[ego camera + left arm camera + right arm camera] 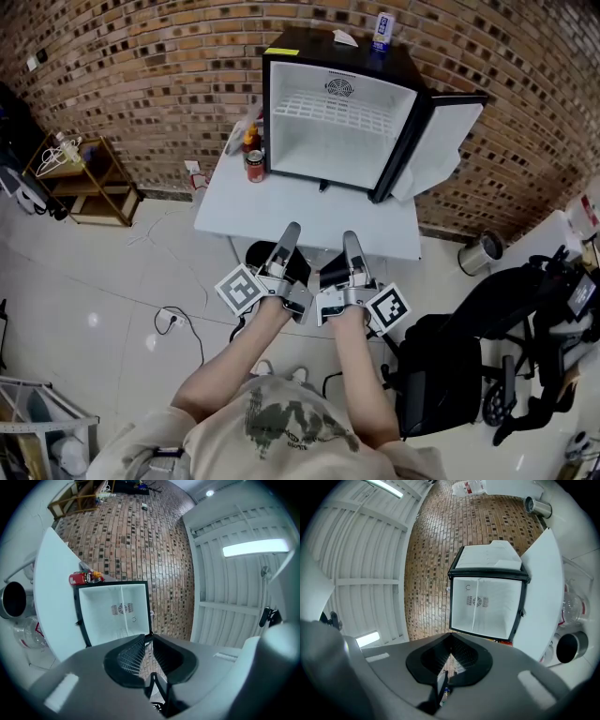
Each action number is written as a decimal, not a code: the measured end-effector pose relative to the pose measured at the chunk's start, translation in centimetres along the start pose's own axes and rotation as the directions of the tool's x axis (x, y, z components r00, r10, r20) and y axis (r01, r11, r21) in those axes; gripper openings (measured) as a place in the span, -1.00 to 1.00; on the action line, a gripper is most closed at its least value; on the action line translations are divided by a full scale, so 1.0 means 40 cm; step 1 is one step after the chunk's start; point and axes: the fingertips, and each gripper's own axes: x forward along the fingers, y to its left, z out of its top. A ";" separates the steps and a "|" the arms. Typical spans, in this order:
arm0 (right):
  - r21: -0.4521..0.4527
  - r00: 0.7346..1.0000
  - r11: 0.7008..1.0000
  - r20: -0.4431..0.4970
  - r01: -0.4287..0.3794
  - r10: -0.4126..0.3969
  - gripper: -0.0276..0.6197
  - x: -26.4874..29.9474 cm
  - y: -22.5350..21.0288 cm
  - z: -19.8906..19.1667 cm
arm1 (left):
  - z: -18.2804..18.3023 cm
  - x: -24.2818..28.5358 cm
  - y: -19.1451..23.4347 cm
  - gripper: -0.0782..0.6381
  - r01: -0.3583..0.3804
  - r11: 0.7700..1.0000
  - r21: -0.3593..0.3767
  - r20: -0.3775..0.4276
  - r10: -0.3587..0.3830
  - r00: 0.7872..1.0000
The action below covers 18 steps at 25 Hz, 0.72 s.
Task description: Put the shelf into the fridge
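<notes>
You hold both grippers low in front of you, just short of the near edge of the white table (281, 223), side by side and aimed at the fridge (328, 155). Your left gripper (291, 231) has its jaws closed, tips meeting with nothing between them, as the left gripper view shows (149, 635). Your right gripper (350, 240) is the same: in the right gripper view (450, 636) its jaws come together at the tip and hold nothing. The two marker cubes sit near your wrists, turned outward. The shelf (328, 111), a white wire grid, already lies inside the fridge, level across the upper part of the white interior and well apart from both grippers; from your left gripper it reads as a thin line across the cavity (122, 604), and likewise from your right (475, 607). The fridge stands at the far side of the table against the brick wall, its door (441, 141) swung open on your right. Just left of the fridge on the table stand a red can (254, 166) and, behind it, a small bottle (250, 141). A blue and white bottle (382, 31) stands on top of the fridge. On the floor to your left is a wooden rack (89, 178); to your right, a metal bin (480, 251) and a black chair (441, 375).
</notes>
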 end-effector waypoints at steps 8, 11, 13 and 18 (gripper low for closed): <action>0.013 1.000 1.000 -0.006 -0.001 0.001 -0.91 0.008 -0.004 -0.011 | 0.009 -0.005 0.007 -0.70 -0.009 1.000 -0.007 0.005 0.009 1.000; 0.020 1.000 1.000 -0.007 0.002 -0.002 -0.91 0.011 -0.012 -0.010 | 0.010 -0.002 0.010 -0.70 -0.012 1.000 -0.009 0.008 0.012 1.000; 0.025 1.000 1.000 -0.007 0.001 -0.001 -0.91 0.013 -0.016 -0.006 | 0.009 0.000 0.017 -0.70 -0.018 1.000 -0.004 0.007 0.018 1.000; 0.028 1.000 1.000 -0.011 -0.003 0.003 -0.91 0.020 -0.019 -0.001 | 0.005 0.006 0.024 -0.70 -0.022 1.000 -0.012 0.009 0.022 1.000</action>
